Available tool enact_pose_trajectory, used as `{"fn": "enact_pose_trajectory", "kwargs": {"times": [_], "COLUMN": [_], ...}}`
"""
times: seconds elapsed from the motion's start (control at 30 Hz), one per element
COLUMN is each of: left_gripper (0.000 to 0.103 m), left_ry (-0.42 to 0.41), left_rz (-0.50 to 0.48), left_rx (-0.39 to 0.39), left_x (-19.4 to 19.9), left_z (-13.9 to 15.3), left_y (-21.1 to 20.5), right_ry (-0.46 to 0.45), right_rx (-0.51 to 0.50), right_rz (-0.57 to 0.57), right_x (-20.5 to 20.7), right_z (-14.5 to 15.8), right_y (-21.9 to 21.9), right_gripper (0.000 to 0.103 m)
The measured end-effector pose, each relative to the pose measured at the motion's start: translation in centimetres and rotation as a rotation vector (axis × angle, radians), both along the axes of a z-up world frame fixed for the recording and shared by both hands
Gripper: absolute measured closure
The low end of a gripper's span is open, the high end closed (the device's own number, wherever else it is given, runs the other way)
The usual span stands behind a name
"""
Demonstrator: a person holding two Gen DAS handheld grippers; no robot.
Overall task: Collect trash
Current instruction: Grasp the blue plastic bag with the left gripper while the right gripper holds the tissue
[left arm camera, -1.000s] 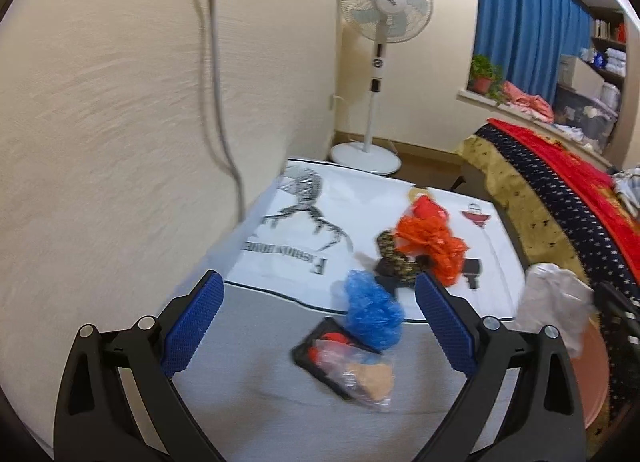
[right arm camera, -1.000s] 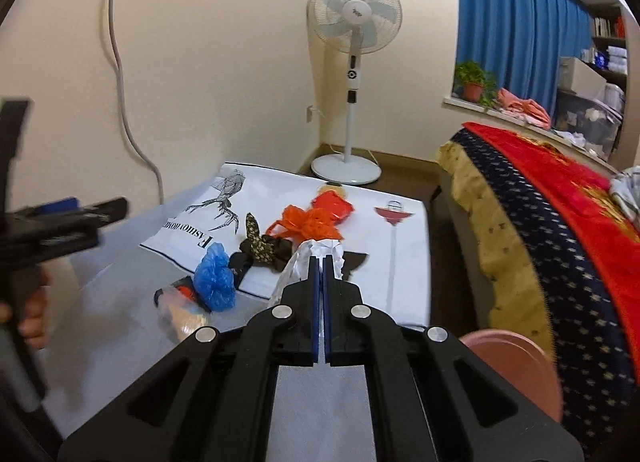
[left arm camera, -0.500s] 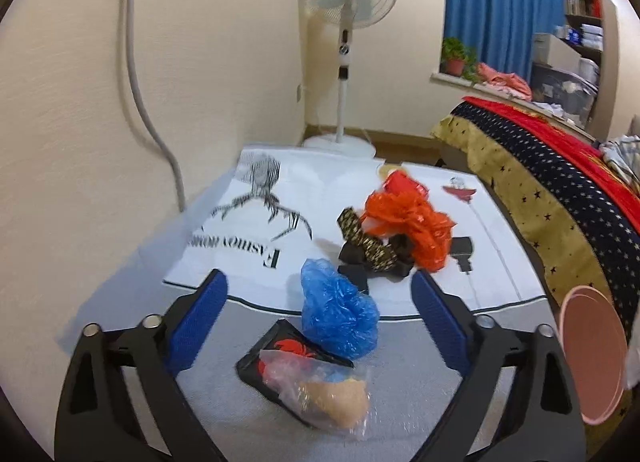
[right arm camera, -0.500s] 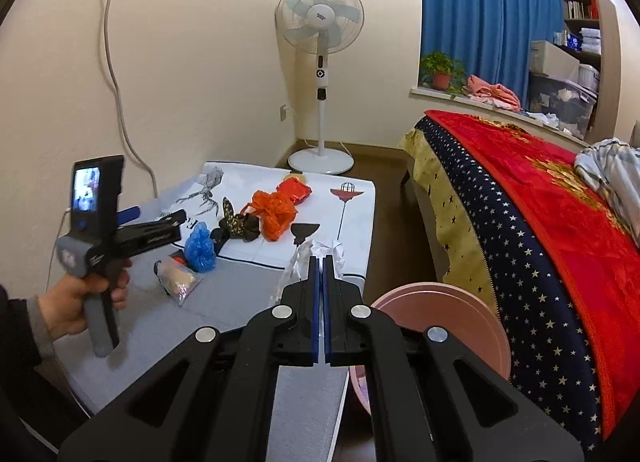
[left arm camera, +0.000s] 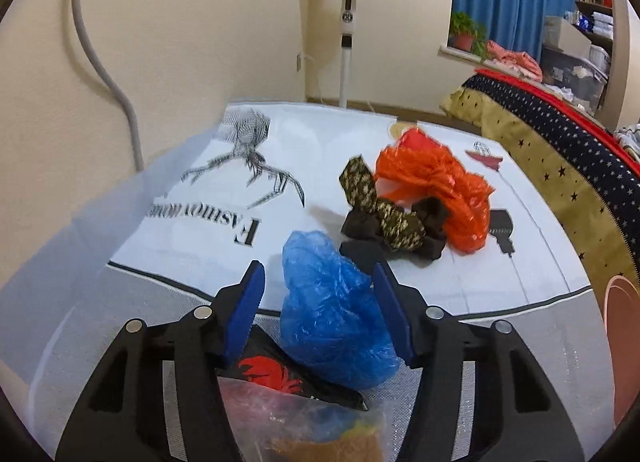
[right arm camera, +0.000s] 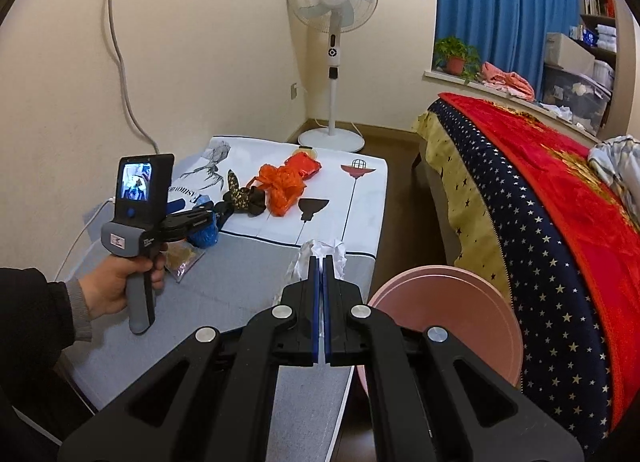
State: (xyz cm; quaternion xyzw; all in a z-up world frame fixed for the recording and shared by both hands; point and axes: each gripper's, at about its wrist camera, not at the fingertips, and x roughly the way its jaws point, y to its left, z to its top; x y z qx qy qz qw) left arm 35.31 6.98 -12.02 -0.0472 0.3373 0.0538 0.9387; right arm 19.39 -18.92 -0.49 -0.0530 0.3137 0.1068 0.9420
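We see left gripper open around blue plastic bag | right gripper clamping white plastic bag above pink bin

Layout: trash on counter.
Crumpled bag between left tool fingers; wrapper pile behind; bin right of counter.

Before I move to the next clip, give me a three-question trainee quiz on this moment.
1. True or false: the left tool is shut on the blue bag.
2. What does the right tool hold? A) orange bag B) white plastic scrap C) pink bin
3. Fill in: the pink bin stands between the table and the ____.

Key
1. False: its fingers straddle the bag, open.
2. B, the white plastic scrap.
3. Bed.
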Motion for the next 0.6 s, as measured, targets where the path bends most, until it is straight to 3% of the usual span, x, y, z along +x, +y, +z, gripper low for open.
{"fn": "enact_pose_trajectory", "kwargs": {"times": [0.07,0.1,0.17,0.23,0.37,0.6], "left_gripper": [0.054,0.069,0.091,0.102,0.103,0.103], "left_ry": [-0.015,-0.016,-0.007,-0.015,-0.039,-0.139], "left_rz": [0.005,0.001,-0.018,-0.022,-0.02,-0.06], "left_rx": [-0.011,-0.013,-0.024,-0.01,-0.027,-0.068], "left_x": [0.0,0.0,0.1,-0.1,-0.9,-4.3], "left_z": [0.2,0.2,0.0,0.3,2.0,9.2], "left_y": [0.2,0.2,0.2,0.1,0.5,0.6], "right_ry": [0.0,0.001,-0.001,-0.004,-0.006,-0.028], "right_rx": [-0.003,-0.006,-0.015,-0.02,-0.015,-0.001], "right_rz": [0.005,0.009,0.014,0.016,0.012,0.016], "right_x": [0.0,-0.1,-0.1,-0.1,-0.2,-0.5], "right_z": [-0.1,-0.2,-0.2,-0.3,-0.2,0.7], "right_y": [0.2,0.3,0.5,0.6,0.5,-0.3], "right_gripper": [0.101,0.101,0.101,0.101,0.101,0.101]}}
